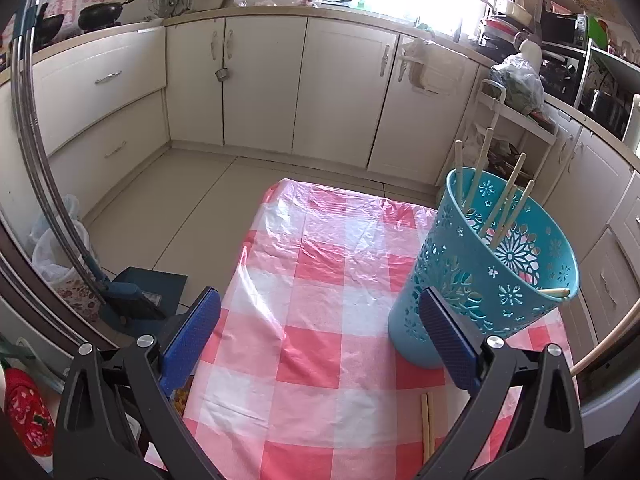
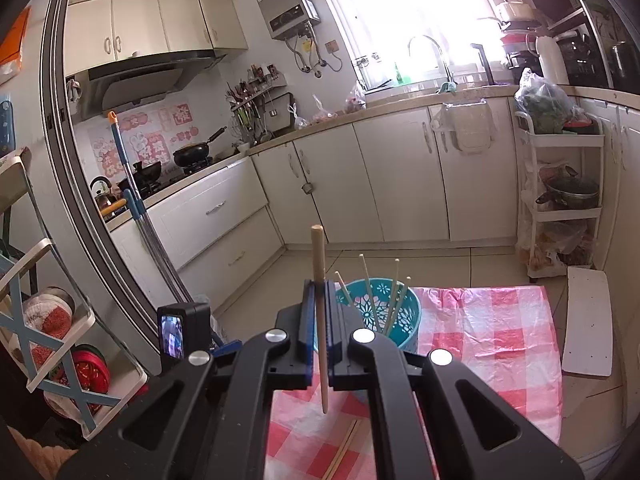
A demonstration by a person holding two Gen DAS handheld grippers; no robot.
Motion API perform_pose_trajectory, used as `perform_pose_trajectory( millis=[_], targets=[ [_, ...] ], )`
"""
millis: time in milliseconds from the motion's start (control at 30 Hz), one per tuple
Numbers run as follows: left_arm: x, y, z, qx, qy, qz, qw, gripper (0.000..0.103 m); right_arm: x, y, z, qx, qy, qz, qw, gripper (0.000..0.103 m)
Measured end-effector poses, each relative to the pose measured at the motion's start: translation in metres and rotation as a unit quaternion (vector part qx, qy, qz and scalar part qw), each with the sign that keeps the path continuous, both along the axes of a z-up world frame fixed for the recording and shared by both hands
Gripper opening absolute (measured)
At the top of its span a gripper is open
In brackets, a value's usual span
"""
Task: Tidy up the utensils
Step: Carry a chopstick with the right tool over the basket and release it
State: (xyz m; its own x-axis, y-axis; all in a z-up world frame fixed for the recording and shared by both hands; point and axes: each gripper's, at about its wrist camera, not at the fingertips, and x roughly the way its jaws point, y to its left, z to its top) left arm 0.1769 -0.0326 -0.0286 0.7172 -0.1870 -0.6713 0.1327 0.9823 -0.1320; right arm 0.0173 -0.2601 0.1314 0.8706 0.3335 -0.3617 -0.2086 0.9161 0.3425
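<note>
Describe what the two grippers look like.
Both the left gripper and right gripper share one build: black plastic frames with triangular cutouts, round silver bolts at the pivots, and flat blue textured pads. No cables or sleeves show.

Right gripper [image 2: 319,296] jaws clamped on upright chopstick [image 2: 319,280], teal basket [image 2: 404,312] of chopsticks beyond, checked tablecloth [image 2: 500,320]

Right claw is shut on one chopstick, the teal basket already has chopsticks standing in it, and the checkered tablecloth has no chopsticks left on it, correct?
Not quite: two chopsticks lie on the checkered tablecloth, as the left wrist view shows. The rest holds: the right claw is shut on one chopstick, and the teal basket has chopsticks standing in it.
</note>
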Motion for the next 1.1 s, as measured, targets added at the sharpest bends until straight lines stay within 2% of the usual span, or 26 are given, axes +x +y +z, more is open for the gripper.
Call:
perform_pose_trajectory(
  millis=[233, 300, 467, 667, 833, 900, 1000, 1100],
  targets=[
    [0.002, 0.003, 0.000, -0.007, 0.006, 0.006, 0.9999, 0.095, 0.015, -0.005, 0.042, -0.027, -0.045, -0.021, 0.998, 0.005],
    [0.003, 0.004, 0.000, -0.007, 0.006, 0.007, 0.9999, 0.095, 0.023, -0.004, 0.044, -0.037, -0.054, -0.032, 0.997, 0.005],
    [0.004, 0.005, -0.001, -0.007, 0.009, 0.008, 0.9999, 0.095, 0.047, 0.003, 0.020, -0.070, -0.049, -0.064, 0.994, 0.005],
    [0.006, 0.006, -0.001, -0.009, 0.013, 0.009, 0.9998, 0.095, 0.072, 0.002, -0.030, -0.079, 0.004, -0.086, 0.993, 0.005],
    [0.006, 0.005, -0.003, -0.007, 0.016, 0.008, 0.9998, 0.095, 0.079, 0.004, -0.052, -0.081, 0.048, -0.080, 0.992, 0.006],
    [0.006, 0.004, -0.004, -0.006, 0.018, 0.007, 0.9998, 0.095, 0.079, 0.004, -0.054, -0.081, 0.058, -0.080, 0.992, 0.013],
    [0.006, 0.002, -0.006, 0.000, 0.020, 0.005, 0.9998, 0.095, 0.069, 0.003, -0.048, -0.077, 0.046, -0.087, 0.992, 0.025],
    [0.006, 0.001, -0.008, 0.001, 0.023, 0.005, 0.9997, 0.095, 0.053, 0.003, -0.036, -0.078, 0.026, -0.094, 0.992, 0.030]
  ],
)
